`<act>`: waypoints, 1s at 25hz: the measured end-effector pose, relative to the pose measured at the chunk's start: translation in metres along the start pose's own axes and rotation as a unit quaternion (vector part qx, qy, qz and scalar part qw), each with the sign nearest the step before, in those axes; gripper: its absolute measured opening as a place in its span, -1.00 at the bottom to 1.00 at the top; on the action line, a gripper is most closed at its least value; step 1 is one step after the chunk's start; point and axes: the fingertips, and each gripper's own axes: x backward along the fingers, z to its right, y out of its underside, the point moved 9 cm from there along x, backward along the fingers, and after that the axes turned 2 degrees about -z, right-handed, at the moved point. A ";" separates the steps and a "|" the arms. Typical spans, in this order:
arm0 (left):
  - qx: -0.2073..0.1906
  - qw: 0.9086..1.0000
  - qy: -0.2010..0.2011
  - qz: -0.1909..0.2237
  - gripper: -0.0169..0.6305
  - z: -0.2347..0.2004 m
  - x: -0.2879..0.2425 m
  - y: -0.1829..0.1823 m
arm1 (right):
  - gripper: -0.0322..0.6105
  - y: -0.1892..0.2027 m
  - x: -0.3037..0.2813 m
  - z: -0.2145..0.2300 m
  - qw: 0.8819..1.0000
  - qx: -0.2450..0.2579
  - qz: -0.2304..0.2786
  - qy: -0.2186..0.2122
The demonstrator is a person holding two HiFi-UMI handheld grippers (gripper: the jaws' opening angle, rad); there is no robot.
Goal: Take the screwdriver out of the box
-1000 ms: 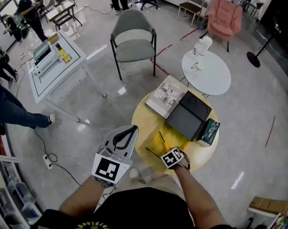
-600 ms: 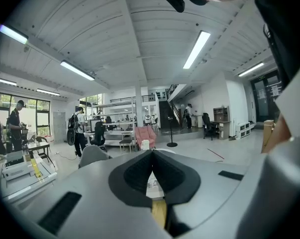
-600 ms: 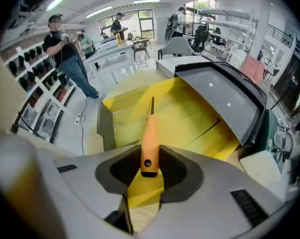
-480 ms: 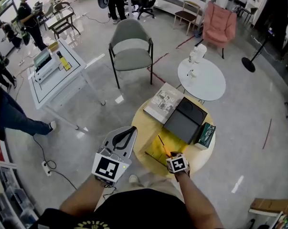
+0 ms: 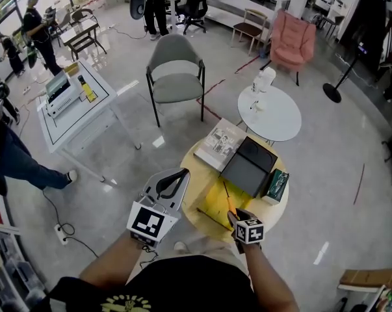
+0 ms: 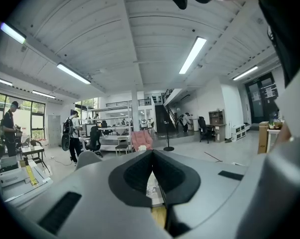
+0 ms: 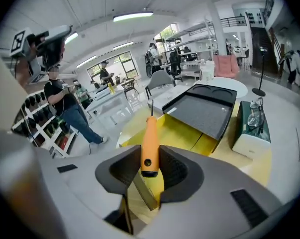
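Beyond the person's knees stood a grey chair [image 5: 176,67] and a small white round table [image 5: 269,114], and nearer, right at their feet, a low round wooden table [image 5: 274,208] carried everything that mattered. On it lay the box [image 5: 213,203], open, its yellow inside facing up and its dark lid [image 5: 251,164] folded back flat on the far side. A magazine [image 5: 220,143] lay just beside the lid at the table's far left edge, and a green carton [image 5: 277,184] lay along the right side of the box. The left gripper [image 5: 182,175] hung off to the left of the table, roughly level, its jaws drawn together at the tips with nothing between them. The right gripper [image 7: 149,169] was tilted downward over the near edge of the box, and its two pads were pinching the orange handle of the screwdriver [image 7: 150,141]. The tool was held above the yellow interior, its thin shaft pointing away from the person toward the lid.
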 end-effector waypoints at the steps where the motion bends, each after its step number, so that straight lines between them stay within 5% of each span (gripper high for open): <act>1: -0.003 1.000 0.001 0.002 -0.91 -0.001 0.000 -0.001 | -0.50 -0.002 0.004 -0.001 1.000 -0.010 0.011 -0.001; 12: -0.011 1.000 0.022 0.012 -0.91 0.004 0.010 -0.012 | -0.50 -0.002 0.045 -0.011 0.990 -0.047 0.127 -0.038; 25: -0.003 1.000 0.021 0.013 -0.91 -0.001 0.019 -0.005 | -0.50 -0.047 0.121 -0.040 0.963 -0.086 0.238 -0.087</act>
